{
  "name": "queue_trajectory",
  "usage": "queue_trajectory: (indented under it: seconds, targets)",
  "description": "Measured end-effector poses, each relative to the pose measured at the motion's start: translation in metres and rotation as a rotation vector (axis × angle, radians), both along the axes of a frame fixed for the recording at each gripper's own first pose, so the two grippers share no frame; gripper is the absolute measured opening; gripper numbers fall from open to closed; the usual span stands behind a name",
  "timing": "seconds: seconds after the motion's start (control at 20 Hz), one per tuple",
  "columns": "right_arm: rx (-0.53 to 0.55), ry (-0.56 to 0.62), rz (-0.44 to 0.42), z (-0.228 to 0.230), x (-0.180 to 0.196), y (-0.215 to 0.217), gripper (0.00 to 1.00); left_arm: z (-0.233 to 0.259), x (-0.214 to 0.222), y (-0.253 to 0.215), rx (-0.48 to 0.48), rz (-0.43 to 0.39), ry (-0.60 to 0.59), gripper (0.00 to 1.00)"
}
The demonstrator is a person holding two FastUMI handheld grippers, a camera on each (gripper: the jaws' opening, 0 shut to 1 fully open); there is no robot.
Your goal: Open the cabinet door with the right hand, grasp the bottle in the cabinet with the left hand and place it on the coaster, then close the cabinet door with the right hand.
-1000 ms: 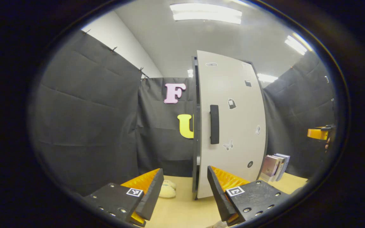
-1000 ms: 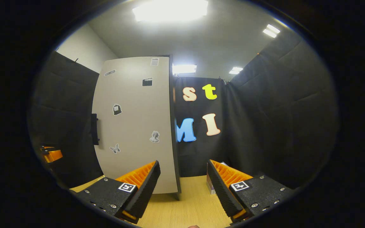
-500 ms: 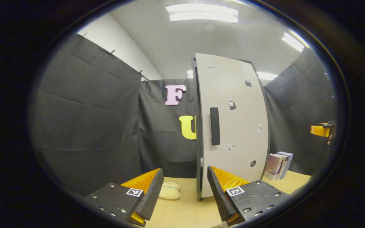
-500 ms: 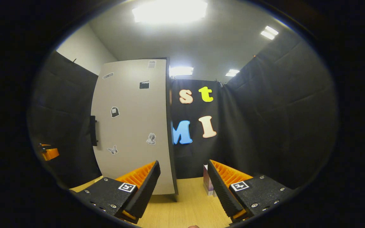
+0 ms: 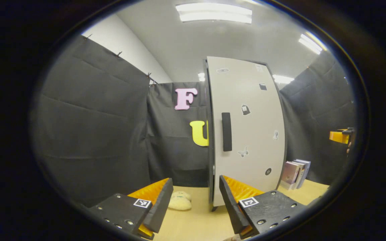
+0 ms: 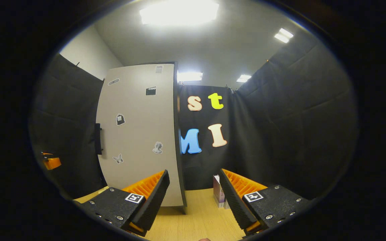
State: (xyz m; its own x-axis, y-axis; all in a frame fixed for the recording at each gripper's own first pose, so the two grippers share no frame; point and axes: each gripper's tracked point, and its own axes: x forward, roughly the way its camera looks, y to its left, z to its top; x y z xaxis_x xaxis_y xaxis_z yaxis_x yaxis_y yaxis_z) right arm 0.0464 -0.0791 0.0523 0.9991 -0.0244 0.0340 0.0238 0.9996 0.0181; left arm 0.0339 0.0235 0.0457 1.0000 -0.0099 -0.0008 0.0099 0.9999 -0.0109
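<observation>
Two grippers, door not opened yet

Cabinet door (image 6: 139,134) is closed; its upright handle (image 6: 98,139) sits at the door's far-left edge, up and left of the right gripper (image 6: 193,197). Left gripper (image 5: 194,201) faces the handle more squarely. Both spread wide, empty. Bottle presumably inside.

No legible text.
Stickers on cabinet door (image 5: 246,127) too small to read; books' (image 5: 295,172) covers blurred, nothing readable.
</observation>
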Motion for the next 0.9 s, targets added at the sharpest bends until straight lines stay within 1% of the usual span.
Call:
queue_trajectory:
  seconds: [0.4,0.7,0.9]
  targets:
    - [-0.021,-0.007,0.005,0.004,-0.001,0.007,0.93,-0.002,0.001,0.000,-0.016,0.002,0.003,0.79]
    - [-0.025,-0.012,0.001,0.007,0.000,0.009,0.93,-0.003,0.002,0.001,-0.011,0.002,0.009,0.79]
    - [-0.032,-0.046,-0.004,0.018,0.001,0.010,0.93,-0.004,0.002,0.001,-0.022,0.003,0.005,0.80]
